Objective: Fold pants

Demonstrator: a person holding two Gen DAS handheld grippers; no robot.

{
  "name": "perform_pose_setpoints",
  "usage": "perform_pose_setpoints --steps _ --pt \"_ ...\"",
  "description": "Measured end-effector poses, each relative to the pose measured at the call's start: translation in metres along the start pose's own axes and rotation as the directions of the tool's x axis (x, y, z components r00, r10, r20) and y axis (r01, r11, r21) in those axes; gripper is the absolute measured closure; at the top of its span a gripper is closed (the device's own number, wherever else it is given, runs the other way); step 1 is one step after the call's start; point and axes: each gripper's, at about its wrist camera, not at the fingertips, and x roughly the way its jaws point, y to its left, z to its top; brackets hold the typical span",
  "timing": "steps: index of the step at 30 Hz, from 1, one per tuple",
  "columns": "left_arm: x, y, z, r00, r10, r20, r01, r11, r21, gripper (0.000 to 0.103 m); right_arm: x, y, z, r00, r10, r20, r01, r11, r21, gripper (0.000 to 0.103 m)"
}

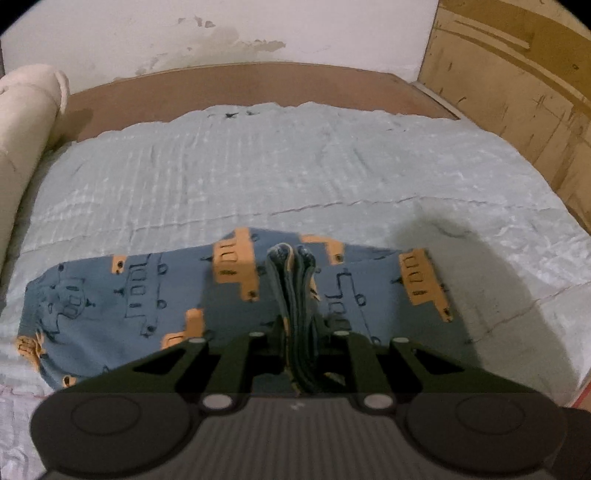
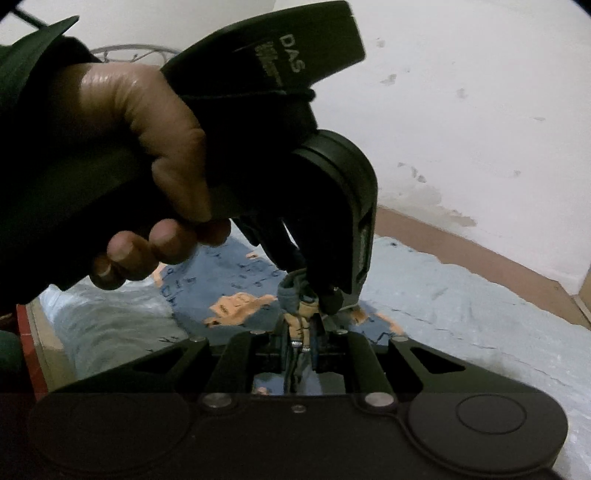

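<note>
- The pants [image 1: 147,295], blue with orange and dark line prints, lie on the bed [image 1: 280,173] over a pale quilted cover, filling the 6 to 9 o'clock part of the left wrist view.
- The left tool [image 1: 300,332] is closed tight on a bunched ridge of the pants; the pinched fabric stands up between its fingers toward 12 o'clock.
- The right tool [image 2: 300,343] is likewise clamped on a gathered fold of the pants [image 2: 236,306], with blue and orange cloth pressed between its fingers.
- In the right wrist view the left tool [image 2: 325,299] comes down from 11 o'clock, its tips on the same fold just above the right tool's tips.
- The left hand [image 2: 140,155] grips that tool's handle at 10 o'clock.
- A brown bed frame [image 1: 236,85] runs along the far edge at 12 o'clock, below a stained white wall [image 1: 229,33].
- A cream roll [image 1: 26,110] sits at 10 o'clock, wooden boards [image 1: 517,81] at 2 o'clock.
</note>
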Motion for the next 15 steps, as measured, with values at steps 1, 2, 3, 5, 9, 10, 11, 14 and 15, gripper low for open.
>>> perform_pose_setpoints --steps 1,2,3,5,9,10,11,14,15 --pt "0.005 0.005 -0.002 1.0 -0.001 -0.004 0.001 1.0 0.002 0.089 0.006 0.003 0.0 1.0 0.009 -0.011 -0.009 1.0 -0.001 0.091" --pt "0.009 0.009 -0.004 1.0 0.002 -0.012 -0.002 1.0 -0.002 0.088 0.012 0.005 -0.001 1.0 0.016 -0.024 -0.016 1.0 -0.001 0.091" --pt "0.014 0.014 -0.007 1.0 0.004 -0.024 -0.004 1.0 -0.007 0.087 0.017 0.007 -0.003 0.999 0.021 -0.036 -0.021 1.0 -0.001 0.091" --pt "0.022 0.022 -0.013 0.999 -0.001 -0.038 0.0 1.0 -0.023 0.084 0.027 0.01 -0.004 0.998 0.028 -0.063 -0.028 1.0 -0.002 0.091" --pt "0.029 0.033 -0.021 0.999 -0.007 -0.04 0.005 0.999 -0.046 0.074 0.039 0.016 -0.007 0.995 0.035 -0.098 -0.036 0.999 -0.007 0.091" --pt "0.03 0.036 -0.022 0.999 -0.01 -0.038 0.008 0.999 -0.052 0.071 0.04 0.018 -0.009 0.994 0.034 -0.103 -0.035 0.999 -0.007 0.09" --pt "0.03 0.038 -0.023 0.999 -0.011 -0.037 0.008 0.998 -0.058 0.062 0.041 0.018 -0.01 0.994 0.033 -0.108 -0.033 0.999 -0.007 0.09" --pt "0.028 0.045 -0.026 0.999 0.037 -0.019 -0.038 0.997 -0.07 0.036 0.043 0.023 -0.009 0.992 0.034 -0.12 -0.034 0.999 -0.001 0.088" --pt "0.025 0.048 -0.027 0.999 0.054 -0.01 -0.054 0.996 -0.074 0.03 0.046 0.024 -0.009 0.992 0.033 -0.126 -0.033 0.999 -0.001 0.085"
